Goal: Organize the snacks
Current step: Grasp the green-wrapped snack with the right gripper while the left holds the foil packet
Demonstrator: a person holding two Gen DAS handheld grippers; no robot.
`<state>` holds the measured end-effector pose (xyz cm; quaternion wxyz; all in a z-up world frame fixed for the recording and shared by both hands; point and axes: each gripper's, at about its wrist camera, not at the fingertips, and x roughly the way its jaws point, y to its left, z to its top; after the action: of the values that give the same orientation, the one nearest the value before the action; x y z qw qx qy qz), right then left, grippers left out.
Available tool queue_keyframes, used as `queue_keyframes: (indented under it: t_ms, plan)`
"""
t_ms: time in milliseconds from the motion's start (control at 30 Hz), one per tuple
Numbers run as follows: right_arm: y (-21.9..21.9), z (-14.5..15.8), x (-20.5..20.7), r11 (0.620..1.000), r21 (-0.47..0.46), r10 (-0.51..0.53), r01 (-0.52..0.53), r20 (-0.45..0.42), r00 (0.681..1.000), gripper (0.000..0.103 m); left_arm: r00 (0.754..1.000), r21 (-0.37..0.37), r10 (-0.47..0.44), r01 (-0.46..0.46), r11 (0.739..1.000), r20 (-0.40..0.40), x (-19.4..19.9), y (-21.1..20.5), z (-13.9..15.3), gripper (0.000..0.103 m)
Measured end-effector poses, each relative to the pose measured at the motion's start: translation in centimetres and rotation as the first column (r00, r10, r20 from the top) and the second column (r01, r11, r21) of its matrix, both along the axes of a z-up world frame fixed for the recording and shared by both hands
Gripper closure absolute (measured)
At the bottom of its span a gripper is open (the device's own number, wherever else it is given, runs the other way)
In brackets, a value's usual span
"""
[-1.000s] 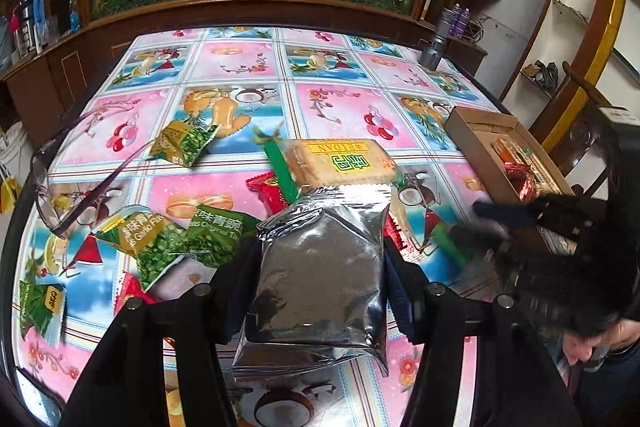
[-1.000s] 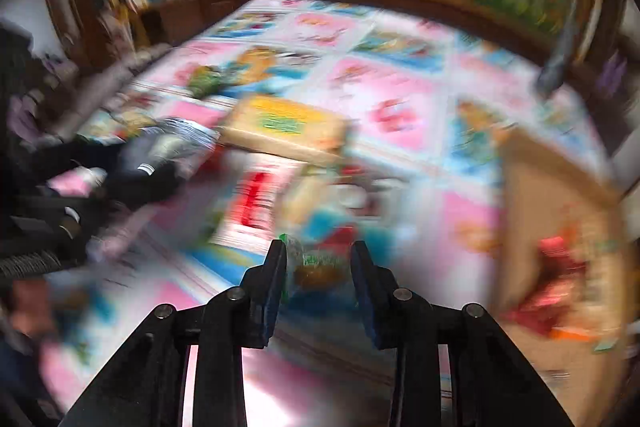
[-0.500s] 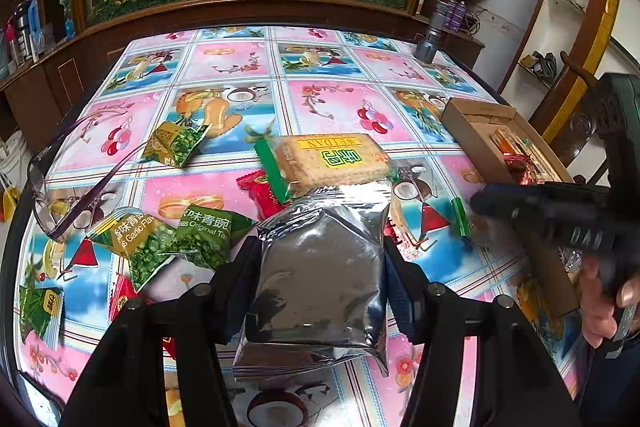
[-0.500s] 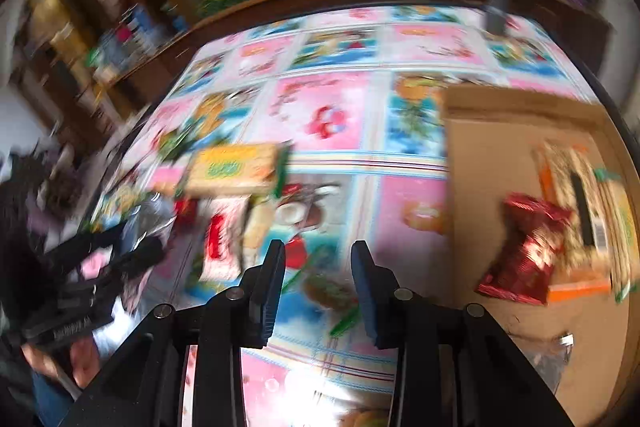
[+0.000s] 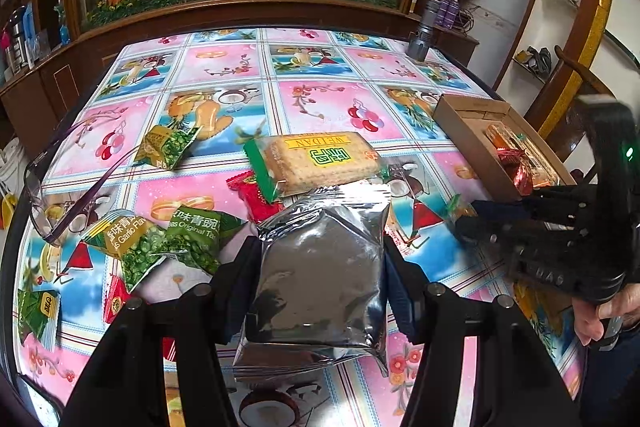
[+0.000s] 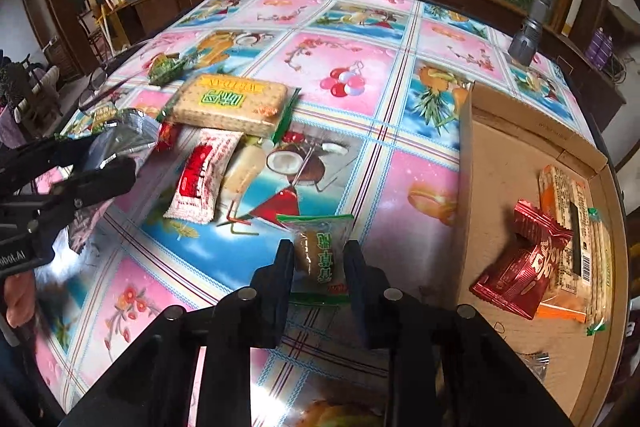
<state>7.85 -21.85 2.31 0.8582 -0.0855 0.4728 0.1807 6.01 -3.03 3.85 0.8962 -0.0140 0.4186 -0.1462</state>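
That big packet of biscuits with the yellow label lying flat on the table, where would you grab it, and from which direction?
Probably across its narrow width, near the middle, coming down from above. The biscuit packet lies flat and long, so the short way across looks likeliest to fit between the fingers. Its far long edge is clear tablecloth; the near edge has a red-and-white packet tucked against it, so a finger there needs care.

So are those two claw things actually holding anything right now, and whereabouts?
Yes. The left gripper clamps the silver foil packet across its sides; the right gripper has just closed on the small green-edged snack packet's sides.
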Motion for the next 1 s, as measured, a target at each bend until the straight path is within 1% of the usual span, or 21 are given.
queue_keyframes:
  t_ms: [67,100,133,233,333,367,400,433,467,533,667,733,800,833,900,1000]
  plan:
    - [-0.2,0.7,-0.2,0.999,0.037,-0.010,0.010,0.012,1.000,0.085,1.000,0.001,0.001,-0.001,1.000,0.003,0.0,-0.1,0.0,0.045]
    - [-0.6,1.1,-0.2,0.998,0.066,-0.019,0.018,0.019,1.000,0.092,1.000,0.000,-0.002,0.002,1.000,0.006,0.0,-0.2,0.0,0.045]
    - [-0.8,1.4,-0.2,0.996,0.087,-0.024,0.022,0.025,0.999,0.093,1.000,-0.001,-0.002,0.002,1.000,0.009,0.0,-0.2,0.0,0.045]
    - [-1.4,2.3,-0.3,0.989,0.143,-0.047,0.041,0.044,0.998,0.094,1.000,-0.003,-0.006,0.006,1.000,0.017,-0.1,-0.5,0.1,0.045]
    - [-1.3,2.1,-0.1,0.988,0.148,-0.043,0.038,0.034,0.998,0.093,1.000,0.004,-0.002,0.002,1.000,0.010,0.0,-0.6,-0.1,0.045]
    - [-1.3,2.0,0.0,0.986,0.165,-0.041,0.038,0.020,0.999,0.093,1.000,0.006,0.001,-0.001,1.000,0.006,0.1,-0.6,-0.2,0.045]
    - [-1.2,1.8,0.1,0.984,0.174,-0.039,0.038,0.001,0.999,0.086,1.000,0.005,0.004,-0.004,1.000,0.005,0.1,-0.4,-0.2,0.045]
    - [-1.1,1.6,0.2,0.984,0.172,-0.036,0.038,-0.015,0.999,0.075,1.000,0.001,0.006,-0.006,1.000,0.003,0.1,-0.4,-0.2,0.045]
    - [-0.8,1.5,0.0,0.987,0.158,-0.039,0.040,-0.010,0.999,0.072,1.000,-0.003,0.005,-0.005,1.000,0.002,0.1,-0.3,-0.2,0.045]
    - [0.0,1.0,-0.1,0.994,0.102,-0.042,0.042,-0.002,0.999,0.071,1.000,0.000,0.006,-0.006,1.000,0.004,0.1,-0.3,-0.2,0.045]
    - [0.8,-0.4,0.1,0.998,0.014,-0.057,0.057,-0.019,0.998,0.071,1.000,0.005,0.000,0.000,1.000,0.006,0.1,-0.4,-0.1,0.045]
    - [0.8,-0.5,0.0,0.998,0.008,-0.069,0.069,-0.012,0.998,0.072,1.000,0.008,-0.002,0.002,1.000,0.007,0.0,-0.5,-0.2,0.045]
    - [1.0,-0.6,-0.2,0.998,-0.012,-0.058,0.058,-0.005,0.998,0.072,1.000,0.010,-0.001,0.001,1.000,0.005,0.0,-0.5,-0.2,0.045]
    - [1.1,-0.5,-0.3,0.999,-0.015,-0.051,0.051,0.003,0.999,0.074,1.000,0.008,-0.002,0.002,1.000,0.006,0.0,-0.5,-0.2,0.045]
    - [1.3,-0.4,-0.6,0.999,0.012,-0.034,0.034,0.009,0.999,0.075,1.000,0.010,-0.002,0.002,1.000,0.009,0.0,-0.5,-0.1,0.045]
    - [1.0,0.7,-0.8,0.997,0.071,-0.034,0.031,0.038,0.999,0.075,1.000,0.010,0.004,-0.004,1.000,0.017,0.0,-0.5,-0.1,0.045]
